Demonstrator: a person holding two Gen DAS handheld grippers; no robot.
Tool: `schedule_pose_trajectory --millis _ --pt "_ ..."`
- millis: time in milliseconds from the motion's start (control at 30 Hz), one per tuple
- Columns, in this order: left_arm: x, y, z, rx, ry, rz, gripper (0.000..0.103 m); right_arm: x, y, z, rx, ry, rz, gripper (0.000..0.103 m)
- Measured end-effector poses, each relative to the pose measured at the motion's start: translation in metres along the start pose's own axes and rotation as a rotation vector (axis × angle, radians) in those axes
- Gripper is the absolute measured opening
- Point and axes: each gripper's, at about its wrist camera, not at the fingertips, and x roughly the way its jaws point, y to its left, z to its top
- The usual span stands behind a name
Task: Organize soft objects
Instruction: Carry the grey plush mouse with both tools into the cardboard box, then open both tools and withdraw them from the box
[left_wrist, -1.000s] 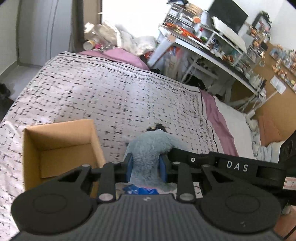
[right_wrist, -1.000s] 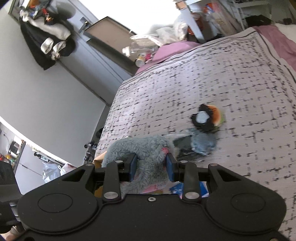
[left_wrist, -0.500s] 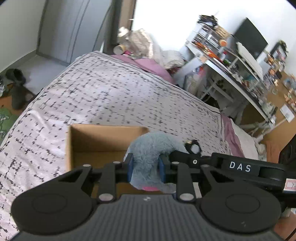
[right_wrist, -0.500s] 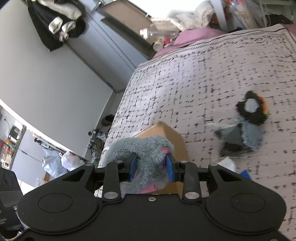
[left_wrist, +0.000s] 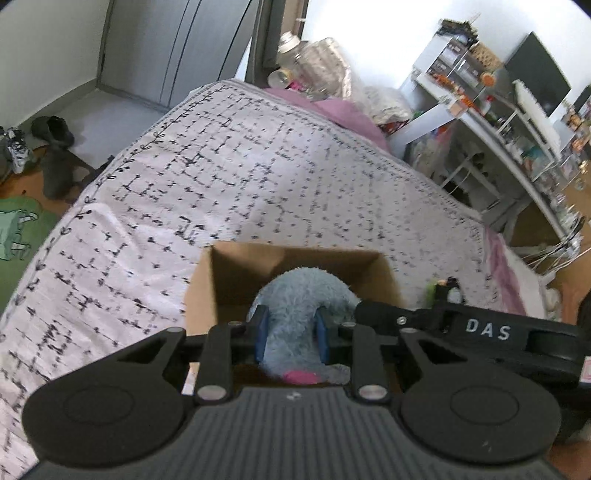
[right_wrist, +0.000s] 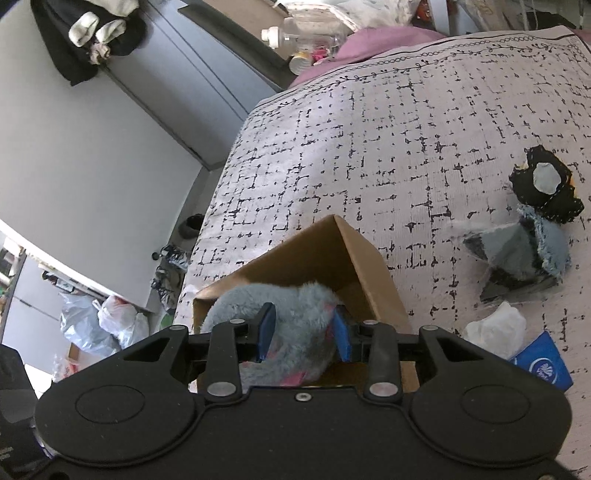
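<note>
A fluffy blue-grey plush toy (left_wrist: 295, 314) with pink patches is gripped at both ends. My left gripper (left_wrist: 290, 332) is shut on one part of it; my right gripper (right_wrist: 303, 332) is shut on the plush toy (right_wrist: 291, 314) too. The toy hangs over the open cardboard box (left_wrist: 229, 280), partly inside the box (right_wrist: 354, 258). The right gripper's black body (left_wrist: 480, 332) reaches in from the right in the left wrist view. A black, grey and denim soft toy (right_wrist: 532, 229) lies on the bed to the right.
The box stands on a bed with a white, black-patterned cover (left_wrist: 221, 177). A white wad (right_wrist: 495, 328) and a blue packet (right_wrist: 543, 365) lie right of the box. A cluttered desk (left_wrist: 498, 122) stands beyond the bed; shoes (left_wrist: 51, 129) are on the floor at left.
Both grippers carried the plush toy left, from above the bed to over the box. The box now sits straight ahead under the toy. The grip is unchanged.
</note>
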Motion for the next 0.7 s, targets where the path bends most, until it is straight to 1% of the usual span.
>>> schedule_pose_trajectory --millis 100,200,267,367,400,433,467,500,567,633,700 --pt "0.007 0.003 0.006 0.017 0.035 0.019 0.026 0.002 0.001 0.0 0.02 0.008 -0.007 0.036" --pt "0.012 0.003 0.013 0.042 0.078 0.08 0.027 -0.005 0.001 0.0 0.047 0.003 -0.006 0.036" --pt "0.011 0.0 0.015 0.061 0.09 0.102 0.029 -0.013 0.001 -0.001 0.057 -0.005 -0.003 0.036" --pt "0.005 -0.007 0.017 0.09 0.125 0.102 0.034 -0.029 0.0 -0.002 0.068 -0.028 0.0 0.036" --pt "-0.001 -0.01 0.018 0.104 0.121 0.109 0.035 -0.035 -0.002 -0.003 0.073 -0.036 -0.001 0.038" --pt "-0.006 -0.013 0.018 0.117 0.112 0.116 0.04 -0.042 -0.003 -0.004 0.074 -0.05 0.003 0.04" --pt "-0.013 -0.016 0.018 0.136 0.099 0.129 0.048 -0.049 -0.004 -0.004 0.068 -0.067 0.007 0.046" --pt "-0.018 -0.019 0.017 0.147 0.092 0.138 0.051 -0.056 -0.005 -0.006 0.059 -0.082 0.007 0.049" --pt "-0.03 -0.026 0.016 0.151 0.078 0.151 0.054 -0.068 -0.008 -0.008 0.039 -0.093 0.012 0.05" --pt "-0.043 -0.034 0.014 0.152 0.064 0.142 0.056 -0.083 -0.013 -0.011 0.019 -0.102 0.025 0.051" --pt "-0.055 -0.044 0.011 0.158 0.046 0.144 0.062 -0.098 -0.018 -0.013 -0.002 -0.119 0.024 0.057"
